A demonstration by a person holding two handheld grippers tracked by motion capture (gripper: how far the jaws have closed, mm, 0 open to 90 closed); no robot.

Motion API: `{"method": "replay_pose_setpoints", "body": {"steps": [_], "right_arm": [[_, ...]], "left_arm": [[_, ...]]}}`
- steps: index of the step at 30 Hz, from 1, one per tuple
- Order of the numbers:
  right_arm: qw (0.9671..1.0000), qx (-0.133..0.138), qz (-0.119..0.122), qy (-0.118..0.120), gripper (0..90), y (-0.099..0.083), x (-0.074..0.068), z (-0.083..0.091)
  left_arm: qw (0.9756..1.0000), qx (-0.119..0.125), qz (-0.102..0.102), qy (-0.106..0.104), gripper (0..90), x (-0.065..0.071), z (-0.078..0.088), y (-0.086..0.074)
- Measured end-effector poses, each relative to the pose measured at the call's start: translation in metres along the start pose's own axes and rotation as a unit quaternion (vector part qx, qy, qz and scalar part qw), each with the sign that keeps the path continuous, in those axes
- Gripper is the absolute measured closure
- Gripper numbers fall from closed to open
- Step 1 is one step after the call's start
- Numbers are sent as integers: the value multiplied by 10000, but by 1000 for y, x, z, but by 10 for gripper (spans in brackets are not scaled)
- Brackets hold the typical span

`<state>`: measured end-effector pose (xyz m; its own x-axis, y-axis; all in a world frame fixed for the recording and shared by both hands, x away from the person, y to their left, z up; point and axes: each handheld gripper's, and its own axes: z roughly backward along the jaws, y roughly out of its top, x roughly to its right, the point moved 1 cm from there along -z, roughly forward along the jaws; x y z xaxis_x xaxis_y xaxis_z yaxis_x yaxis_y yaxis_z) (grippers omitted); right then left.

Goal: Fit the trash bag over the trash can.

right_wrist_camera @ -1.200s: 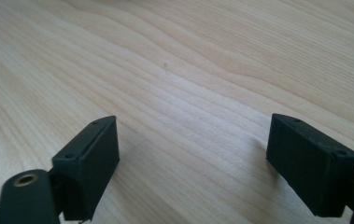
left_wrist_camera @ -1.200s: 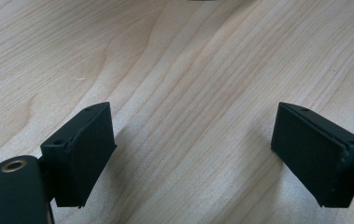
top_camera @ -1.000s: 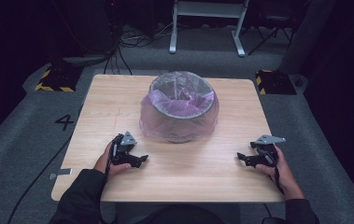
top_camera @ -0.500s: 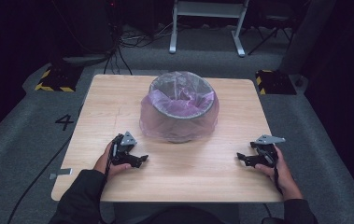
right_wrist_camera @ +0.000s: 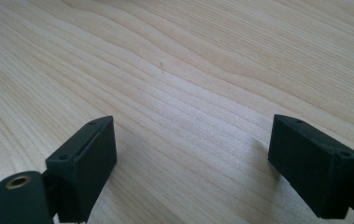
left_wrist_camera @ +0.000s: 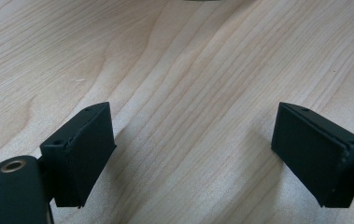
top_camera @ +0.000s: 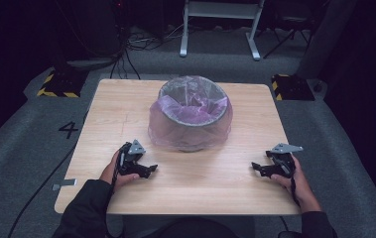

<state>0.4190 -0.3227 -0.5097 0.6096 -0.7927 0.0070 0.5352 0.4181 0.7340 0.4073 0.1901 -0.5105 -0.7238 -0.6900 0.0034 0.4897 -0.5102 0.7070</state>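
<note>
High view: bin (top_camera: 190, 111) with purple liner sits mid-table (top_camera: 215, 183), ahead of and between both tools; left tool (top_camera: 146, 171) slightly nearer (right tool (top_camera: 257, 168) farther out). Left gripper view: jaws apart, nothing between. Right gripper view: jaws apart, bare wood.

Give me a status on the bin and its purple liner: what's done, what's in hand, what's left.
Done: the purple liner sits in the grey bin, its top folded down over the outside wall. In hand: nothing. The left gripper and right gripper rest on the wooden table near its front edge, jaws open and empty, both apart from the bin. Left: probably any work on the liner itself, since neither gripper touches it.
</note>
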Motion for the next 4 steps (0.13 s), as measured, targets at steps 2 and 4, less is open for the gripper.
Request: {"method": "replay_pose_setpoints", "body": {"steps": [2,4], "right_arm": [[10000,0,0,0,153,0,0,0],[10000,0,-1,0,153,0,0,0]], "left_arm": [[10000,-4,15,-5,129,0,0,0],[10000,-8,27,-1,128,0,0,0]]}}
